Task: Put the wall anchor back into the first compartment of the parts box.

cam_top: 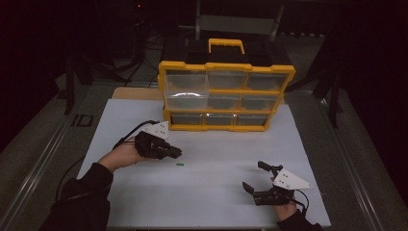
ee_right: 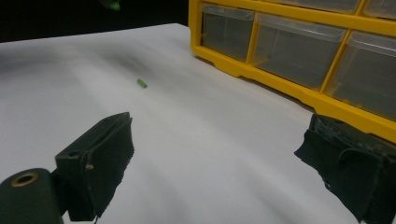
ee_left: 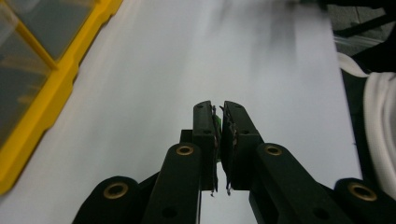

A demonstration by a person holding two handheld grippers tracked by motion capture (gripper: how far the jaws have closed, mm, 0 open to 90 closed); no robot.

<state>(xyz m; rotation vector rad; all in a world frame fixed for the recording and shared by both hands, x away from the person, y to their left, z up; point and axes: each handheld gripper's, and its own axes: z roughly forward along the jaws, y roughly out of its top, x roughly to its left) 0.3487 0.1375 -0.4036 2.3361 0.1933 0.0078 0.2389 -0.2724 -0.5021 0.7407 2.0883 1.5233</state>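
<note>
Green piece (cam_top: 180, 164) is lying on the white sheet (cam_top: 216, 192), just beyond the left gripper (cam_top: 175, 152), long axis across the table. That gripper is sitting nearly shut, a green sliver (ee_left: 217, 122) showing between its jaws. Right gripper (cam_top: 255, 178) is gaping wide, empty, farther off. Organizer (cam_top: 226, 96) drawers are looking empty, though dim

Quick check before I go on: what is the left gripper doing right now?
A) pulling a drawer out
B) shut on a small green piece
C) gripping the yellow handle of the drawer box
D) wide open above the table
B: in the left gripper view the left gripper has its jaws nearly together with a small green piece pinched between them, over the white table, apart from the yellow drawer box.
</note>
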